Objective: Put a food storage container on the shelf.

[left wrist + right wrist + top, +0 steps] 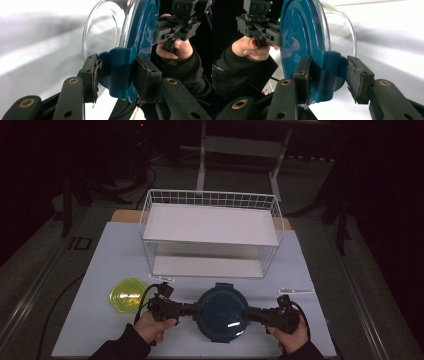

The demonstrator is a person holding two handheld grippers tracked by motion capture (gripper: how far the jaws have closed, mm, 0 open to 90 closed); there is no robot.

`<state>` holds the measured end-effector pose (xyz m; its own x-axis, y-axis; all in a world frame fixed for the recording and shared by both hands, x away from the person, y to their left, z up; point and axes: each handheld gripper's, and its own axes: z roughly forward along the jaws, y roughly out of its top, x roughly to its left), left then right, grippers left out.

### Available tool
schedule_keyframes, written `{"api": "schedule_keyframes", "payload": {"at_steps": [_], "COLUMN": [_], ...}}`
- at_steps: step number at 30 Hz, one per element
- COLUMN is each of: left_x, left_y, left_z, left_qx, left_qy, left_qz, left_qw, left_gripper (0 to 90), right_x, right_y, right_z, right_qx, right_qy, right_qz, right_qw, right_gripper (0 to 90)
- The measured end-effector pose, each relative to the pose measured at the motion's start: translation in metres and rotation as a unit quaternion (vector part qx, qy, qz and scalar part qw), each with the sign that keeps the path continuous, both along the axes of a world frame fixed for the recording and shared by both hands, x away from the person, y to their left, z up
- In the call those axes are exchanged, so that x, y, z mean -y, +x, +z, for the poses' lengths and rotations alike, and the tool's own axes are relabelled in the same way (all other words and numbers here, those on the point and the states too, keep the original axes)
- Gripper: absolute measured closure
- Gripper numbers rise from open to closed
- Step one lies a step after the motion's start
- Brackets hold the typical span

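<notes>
Left gripper (192, 310) and right gripper (250, 313) clamped on opposite latch tabs of teal-lidded glass container (221, 312), just in front of wire shelf rack (210, 234), yellow-green lid (128, 294) beside.

Black hand-held grippers (192, 310) with brass-coloured rivets, trailing cables; dark sleeves (122, 345).

The table (115, 255) carries one white wire rack (210, 232) with two shelves, one round glass container with a teal lid (221, 312), one yellow-green dish (127, 295), two small white strips (295, 291), and two handheld grippers.
</notes>
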<state>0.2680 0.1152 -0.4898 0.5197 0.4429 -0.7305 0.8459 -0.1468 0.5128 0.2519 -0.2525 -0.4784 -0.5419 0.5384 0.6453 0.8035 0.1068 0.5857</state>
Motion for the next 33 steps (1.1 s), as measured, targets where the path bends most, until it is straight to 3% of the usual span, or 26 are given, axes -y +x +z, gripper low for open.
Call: {"api": "schedule_keyframes", "payload": {"at_steps": [17,33], "left_x": [-0.005,-0.014], "left_y": [0.007,0.014], "left_z": [0.031,0.075], "left_qx": [0.025,0.053], "left_qy": [-0.007,-0.021], "left_qz": [0.015,0.024], "left_qw": [0.9996,0.9981], "left_gripper": [56.7,57.1], "right_x": [-0.004,-0.011], "right_y": [0.01,0.023], "right_z": [0.03,0.071], "right_qx": [0.015,0.044], "right_qy": [0.007,0.018], "right_qz": [-0.007,-0.005], "right_qw": [0.9998,0.9989], "right_gripper": [56.3,56.3]}}
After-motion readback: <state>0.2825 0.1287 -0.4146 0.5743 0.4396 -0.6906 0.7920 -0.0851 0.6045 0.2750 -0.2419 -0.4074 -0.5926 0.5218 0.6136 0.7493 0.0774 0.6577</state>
